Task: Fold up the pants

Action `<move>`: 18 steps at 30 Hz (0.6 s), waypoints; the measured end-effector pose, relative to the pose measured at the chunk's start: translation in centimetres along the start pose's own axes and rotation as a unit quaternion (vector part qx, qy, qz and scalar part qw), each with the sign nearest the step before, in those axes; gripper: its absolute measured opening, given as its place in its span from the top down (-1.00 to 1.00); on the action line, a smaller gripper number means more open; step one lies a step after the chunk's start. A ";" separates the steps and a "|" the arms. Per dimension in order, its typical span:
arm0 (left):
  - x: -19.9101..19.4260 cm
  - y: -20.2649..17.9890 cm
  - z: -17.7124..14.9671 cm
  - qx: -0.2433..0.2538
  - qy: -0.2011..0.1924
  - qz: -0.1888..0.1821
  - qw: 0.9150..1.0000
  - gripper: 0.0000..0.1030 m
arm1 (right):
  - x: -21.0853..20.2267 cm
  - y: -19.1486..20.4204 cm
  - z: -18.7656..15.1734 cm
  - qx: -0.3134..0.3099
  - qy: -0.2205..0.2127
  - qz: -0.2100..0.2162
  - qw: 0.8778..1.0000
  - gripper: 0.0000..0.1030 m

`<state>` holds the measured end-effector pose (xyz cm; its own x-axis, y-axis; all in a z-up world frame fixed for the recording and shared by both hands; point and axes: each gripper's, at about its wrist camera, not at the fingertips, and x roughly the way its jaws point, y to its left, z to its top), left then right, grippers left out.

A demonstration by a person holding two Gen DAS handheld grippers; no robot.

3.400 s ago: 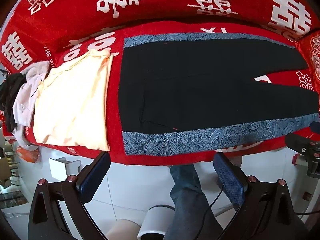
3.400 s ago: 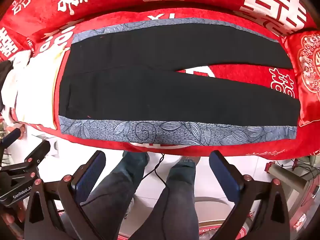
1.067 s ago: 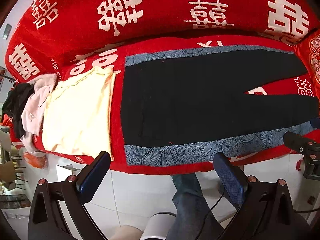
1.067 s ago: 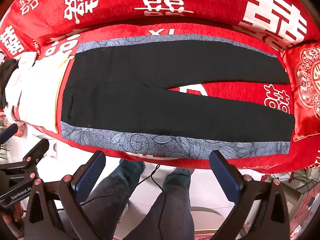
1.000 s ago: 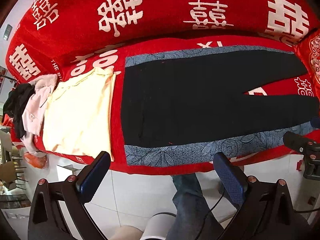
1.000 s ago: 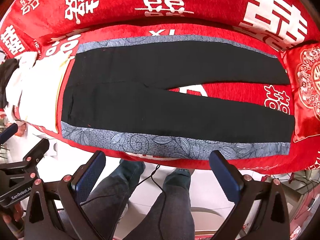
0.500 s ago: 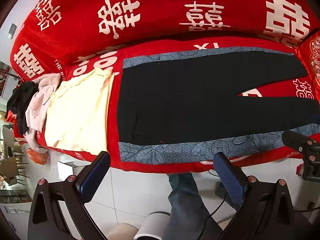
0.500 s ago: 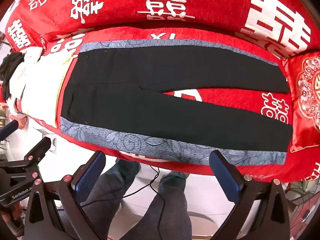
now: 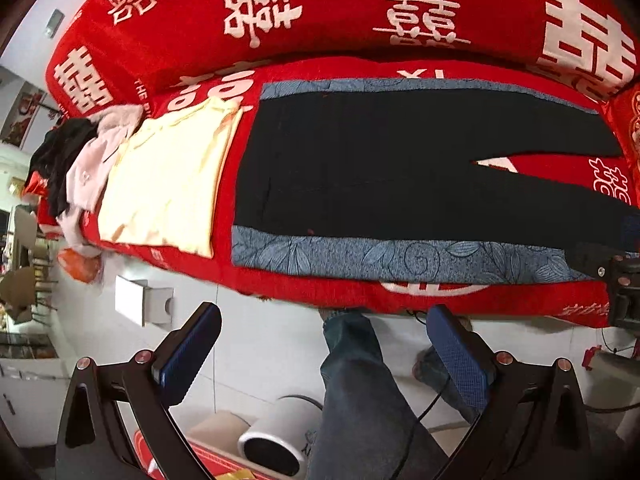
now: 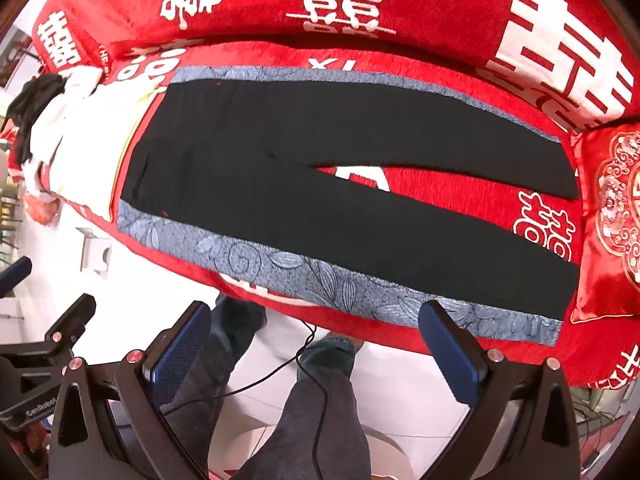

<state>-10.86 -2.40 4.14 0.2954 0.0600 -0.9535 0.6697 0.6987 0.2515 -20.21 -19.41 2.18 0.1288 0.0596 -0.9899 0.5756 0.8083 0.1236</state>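
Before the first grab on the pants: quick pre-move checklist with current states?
1. Pants spread flat on the sofa, legs parted in a V: ok.
2. Left tool open, nothing held: ok.
3. Right tool open, nothing held: ok.
4. Both tools off the fabric, hanging over the floor in front of the sofa edge: ok.
5. Near side strip, blue-grey with leaf print, exposed along the front edge for a pinch: ok.
6. Yellow garment beside the waistband, apart from the pants: ok.
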 end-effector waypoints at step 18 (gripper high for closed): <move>0.8 3.0 1.6 0.054 -0.043 0.002 0.998 -1.00 | 0.5 2.0 1.0 0.039 -0.022 -0.003 0.999 -1.00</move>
<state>-7.51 -1.44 4.39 0.3522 -0.0024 -0.9359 0.7372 0.6168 0.2758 -18.19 -18.39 2.04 0.1596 0.0278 -0.9868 0.6371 0.7606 0.1245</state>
